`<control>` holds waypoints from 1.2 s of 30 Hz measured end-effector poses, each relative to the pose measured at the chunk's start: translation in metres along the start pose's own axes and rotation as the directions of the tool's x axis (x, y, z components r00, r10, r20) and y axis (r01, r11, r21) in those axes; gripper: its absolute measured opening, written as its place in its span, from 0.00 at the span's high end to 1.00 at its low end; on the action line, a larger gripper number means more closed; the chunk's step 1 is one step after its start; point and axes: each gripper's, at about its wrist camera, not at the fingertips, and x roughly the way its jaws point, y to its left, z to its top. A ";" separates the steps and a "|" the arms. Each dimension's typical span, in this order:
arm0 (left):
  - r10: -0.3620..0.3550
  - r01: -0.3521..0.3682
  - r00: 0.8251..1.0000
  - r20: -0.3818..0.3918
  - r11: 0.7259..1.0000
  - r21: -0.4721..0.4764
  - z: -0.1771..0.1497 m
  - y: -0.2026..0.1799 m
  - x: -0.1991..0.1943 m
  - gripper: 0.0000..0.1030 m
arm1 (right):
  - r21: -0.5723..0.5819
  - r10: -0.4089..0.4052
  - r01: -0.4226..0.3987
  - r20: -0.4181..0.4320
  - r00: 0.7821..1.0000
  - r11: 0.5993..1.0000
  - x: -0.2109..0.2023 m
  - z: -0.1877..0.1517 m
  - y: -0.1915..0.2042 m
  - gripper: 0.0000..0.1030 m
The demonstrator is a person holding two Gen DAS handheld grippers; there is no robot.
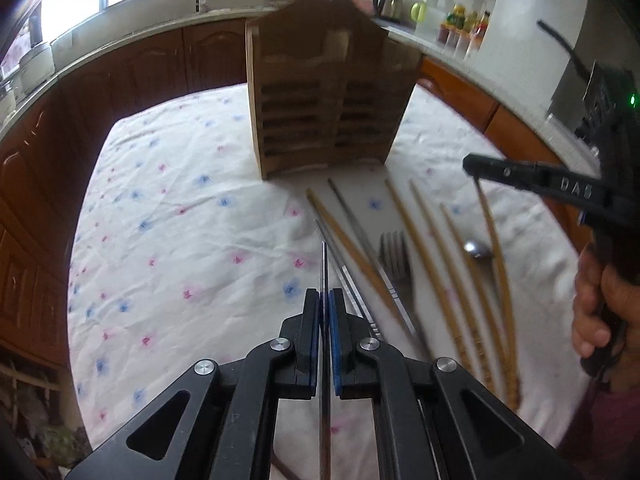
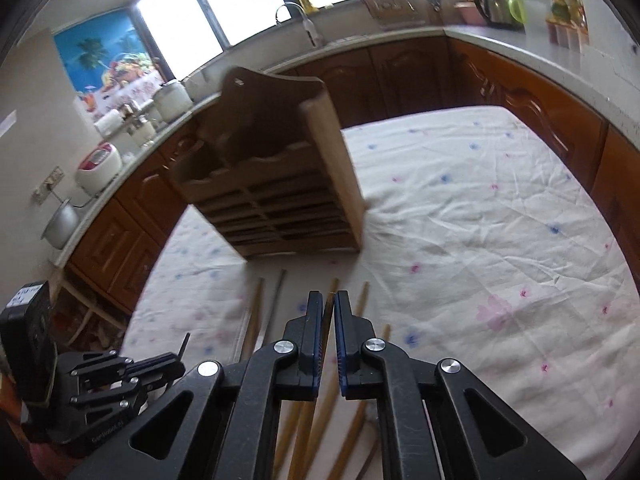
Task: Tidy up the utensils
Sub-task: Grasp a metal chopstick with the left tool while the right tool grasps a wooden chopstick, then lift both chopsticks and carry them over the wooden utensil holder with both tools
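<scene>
A wooden utensil holder (image 1: 324, 96) with slotted compartments stands on the floral cloth; it also shows in the right wrist view (image 2: 276, 184). My left gripper (image 1: 325, 300) is shut on a thin metal chopstick (image 1: 324, 268) that points toward the holder. My right gripper (image 2: 329, 304) is shut on a wooden chopstick (image 2: 329, 312), lifted above the cloth; it shows at the right of the left view (image 1: 474, 168). Several wooden chopsticks (image 1: 428, 256), metal chopsticks (image 1: 352, 216), a fork (image 1: 394, 260) and a spoon (image 1: 476, 249) lie on the cloth in front of the holder.
The table with the white floral cloth (image 2: 480, 220) stands in a kitchen. Brown cabinets (image 2: 404, 76) and a counter with a sink, a kettle (image 1: 387, 0) and bottles run behind it. The left gripper shows at the lower left of the right wrist view (image 2: 120, 376).
</scene>
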 end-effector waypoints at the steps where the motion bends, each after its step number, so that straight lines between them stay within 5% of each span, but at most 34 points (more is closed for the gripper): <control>1: -0.008 0.008 1.000 0.016 1.000 -0.002 -0.001 0.000 -0.008 0.97 | -0.008 0.004 -0.004 0.009 1.000 1.000 -0.005 0.000 0.003 0.95; 18: -0.084 0.098 0.963 0.256 0.994 -0.042 -0.033 0.014 -0.124 0.97 | -0.081 0.054 -0.041 0.157 0.986 0.996 -0.087 0.000 0.040 0.96; 36: -0.069 0.121 0.908 0.414 0.987 -0.102 -0.030 0.027 -0.153 0.97 | -0.086 0.069 -0.044 0.318 0.946 0.995 -0.127 0.027 0.049 0.96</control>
